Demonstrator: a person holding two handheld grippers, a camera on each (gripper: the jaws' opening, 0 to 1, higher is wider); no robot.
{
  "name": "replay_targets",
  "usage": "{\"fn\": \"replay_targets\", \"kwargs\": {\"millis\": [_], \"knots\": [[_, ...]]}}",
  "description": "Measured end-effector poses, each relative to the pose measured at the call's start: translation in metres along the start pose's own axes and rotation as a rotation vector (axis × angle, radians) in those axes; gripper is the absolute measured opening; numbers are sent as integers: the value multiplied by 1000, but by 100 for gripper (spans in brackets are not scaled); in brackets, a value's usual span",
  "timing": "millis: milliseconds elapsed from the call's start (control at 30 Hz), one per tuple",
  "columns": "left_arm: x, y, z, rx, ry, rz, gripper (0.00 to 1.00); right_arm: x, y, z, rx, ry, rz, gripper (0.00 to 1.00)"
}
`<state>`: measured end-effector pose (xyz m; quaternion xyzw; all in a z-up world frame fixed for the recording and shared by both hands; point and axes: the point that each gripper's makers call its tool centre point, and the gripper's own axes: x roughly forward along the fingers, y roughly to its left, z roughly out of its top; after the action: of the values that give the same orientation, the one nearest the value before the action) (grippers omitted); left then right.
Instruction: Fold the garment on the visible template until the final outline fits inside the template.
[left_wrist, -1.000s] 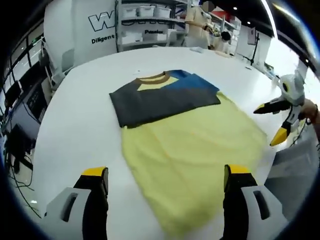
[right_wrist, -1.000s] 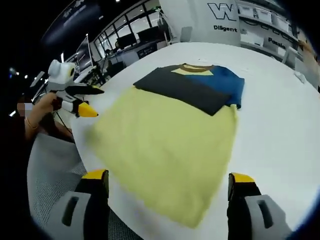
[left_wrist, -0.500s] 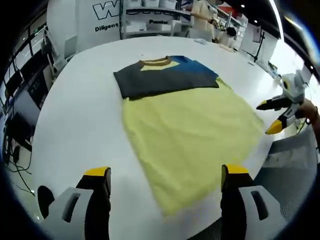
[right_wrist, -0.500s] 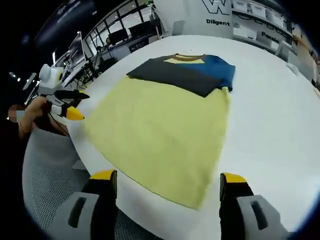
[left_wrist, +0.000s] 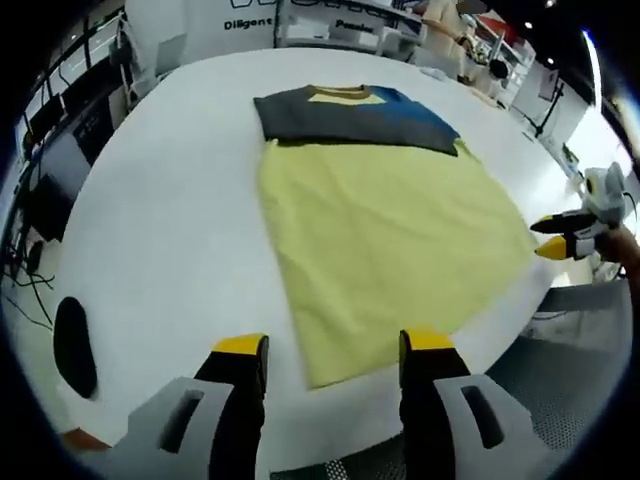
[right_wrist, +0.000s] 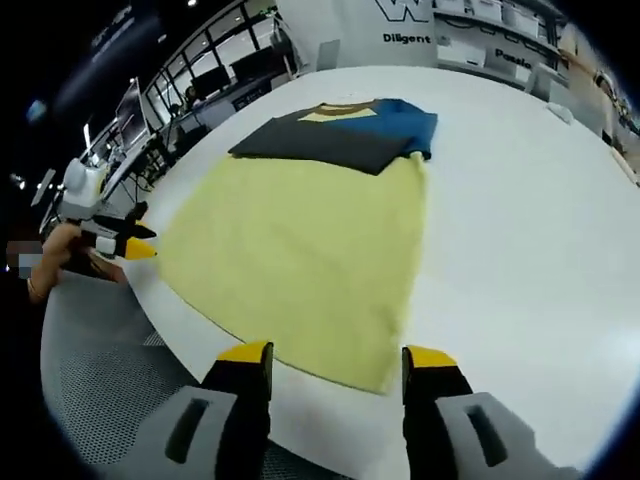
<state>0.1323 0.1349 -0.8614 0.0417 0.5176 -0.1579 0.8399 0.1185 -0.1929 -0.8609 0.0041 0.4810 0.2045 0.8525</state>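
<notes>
The garment (left_wrist: 385, 225) lies flat on the white table (left_wrist: 170, 250): a yellow body with a dark grey and blue upper part (left_wrist: 350, 112) at the far end. My left gripper (left_wrist: 334, 348) stands open over the near hem, whose corner shows between the jaws. In the right gripper view the same garment (right_wrist: 300, 235) spreads out, and my right gripper (right_wrist: 338, 358) is open above its other near corner. The right gripper (left_wrist: 560, 245) also shows at the table's right edge. The left gripper (right_wrist: 115, 243) shows at the left, held by a hand.
A grey mesh surface (left_wrist: 560, 345) lies past the table's near edge, also seen as grey mesh (right_wrist: 90, 375). A black oval object (left_wrist: 72, 345) rests on the table's left side. Shelves and a lettered white wall (right_wrist: 420, 30) stand beyond the far edge.
Both views have drawn back toward the garment's near hem. The jaws of each gripper have narrowed but stay apart. The garment has not moved.
</notes>
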Motion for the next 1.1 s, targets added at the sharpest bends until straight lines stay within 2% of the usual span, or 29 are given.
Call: {"fn": "replay_targets", "kwargs": {"millis": [33, 133, 167, 200, 233, 367, 433, 467, 600, 767, 900, 1100], "knots": [[0, 2, 0, 0, -3, 19, 48, 0, -2, -1, 10, 1, -9, 45], [1, 2, 0, -17, -8, 19, 36, -1, 0, -3, 25, 8, -2, 38], [3, -2, -2, -32, 1, -13, 38, -1, -2, -5, 36, 12, -2, 37], [2, -4, -7, -56, 29, -18, 40, 0, -4, -7, 37, 14, -9, 36], [2, -3, 0, -29, -8, -23, 40, -1, -5, -8, 38, 17, -15, 33], [3, 2, -4, -34, 4, 1, 35, -2, -17, -9, 50, 9, -67, 14], [3, 2, -4, -38, -1, 8, 33, -2, -22, -11, 25, 22, -91, 3], [2, 2, -4, -41, -3, 12, 32, -1, -23, -12, 16, 23, -99, 0], [2, 3, -5, -31, -7, 20, 27, -1, -18, -11, 18, 19, -94, 0], [2, 8, -8, -37, 6, 40, 16, -1, -18, -12, 2, 28, -95, 0], [3, 2, -8, -32, 5, -6, 9, -3, -18, -10, -8, 34, -94, 0], [2, 2, -8, 25, 22, 15, 9, -7, -19, -11, -32, 59, -80, 0]]}}
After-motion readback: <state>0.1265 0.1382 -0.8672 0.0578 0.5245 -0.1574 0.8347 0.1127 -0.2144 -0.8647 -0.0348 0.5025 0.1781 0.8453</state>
